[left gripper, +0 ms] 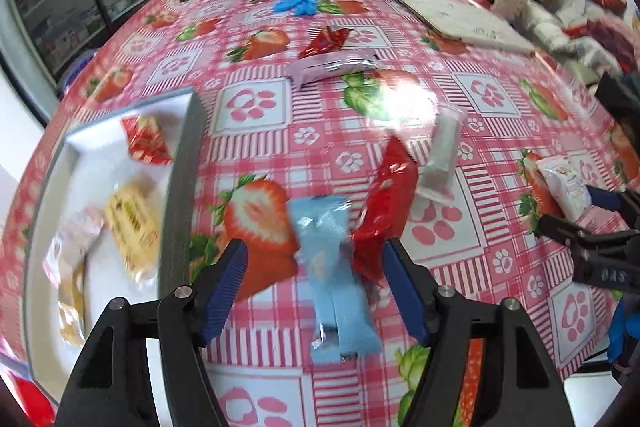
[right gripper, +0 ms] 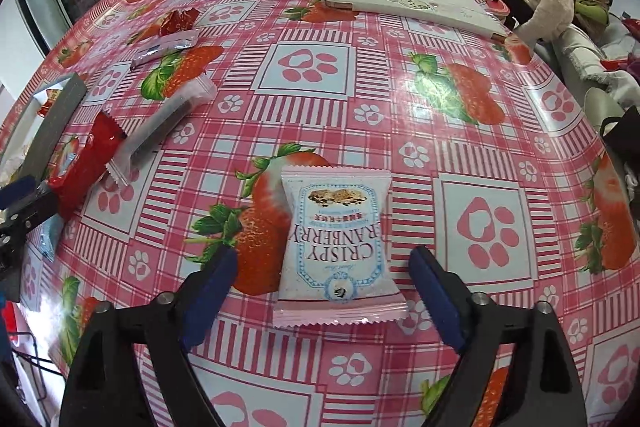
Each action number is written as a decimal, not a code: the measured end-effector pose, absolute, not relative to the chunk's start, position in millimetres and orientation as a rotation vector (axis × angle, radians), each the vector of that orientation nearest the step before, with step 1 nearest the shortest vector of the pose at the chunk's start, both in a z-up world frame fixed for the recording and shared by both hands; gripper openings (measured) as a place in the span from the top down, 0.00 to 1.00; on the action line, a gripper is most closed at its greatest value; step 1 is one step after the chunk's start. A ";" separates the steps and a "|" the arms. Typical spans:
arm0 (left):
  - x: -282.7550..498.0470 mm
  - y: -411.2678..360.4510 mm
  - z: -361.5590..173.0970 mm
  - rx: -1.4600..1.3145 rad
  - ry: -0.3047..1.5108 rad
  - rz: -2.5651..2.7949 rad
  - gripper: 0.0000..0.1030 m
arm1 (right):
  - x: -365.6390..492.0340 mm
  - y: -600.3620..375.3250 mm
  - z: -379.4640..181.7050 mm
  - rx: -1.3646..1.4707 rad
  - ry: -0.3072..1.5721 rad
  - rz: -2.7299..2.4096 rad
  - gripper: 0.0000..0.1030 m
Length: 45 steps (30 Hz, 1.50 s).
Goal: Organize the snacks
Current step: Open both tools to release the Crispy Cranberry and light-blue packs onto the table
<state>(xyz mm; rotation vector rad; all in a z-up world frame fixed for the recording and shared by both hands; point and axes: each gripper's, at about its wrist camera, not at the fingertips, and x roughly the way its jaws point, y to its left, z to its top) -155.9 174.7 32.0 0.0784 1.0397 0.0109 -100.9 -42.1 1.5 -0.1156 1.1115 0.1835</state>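
A grey tray (left gripper: 182, 163) at the left holds several wrapped snacks. Just right of it, the left gripper (left gripper: 314, 263) stands open over a light blue packet (left gripper: 332, 267) beside a red packet (left gripper: 386, 203). Farther right, the right gripper (right gripper: 324, 267) gapes wide around a cranberry packet (right gripper: 336, 243) lying flat on the tablecloth (right gripper: 400, 107), pads clear of it.
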 end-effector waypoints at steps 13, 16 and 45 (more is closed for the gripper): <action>-129.9 171.7 59.0 0.031 1.015 -0.001 0.18 | -104.5 -35.5 -4.9 -0.124 1.022 0.192 0.00; -153.7 190.9 45.4 -0.033 1.064 0.049 0.18 | -110.0 -36.8 -6.1 -0.121 0.974 0.196 0.00; -71.6 163.1 44.7 -0.033 1.092 0.016 0.16 | -112.8 -37.2 -6.1 -0.124 0.945 0.209 0.00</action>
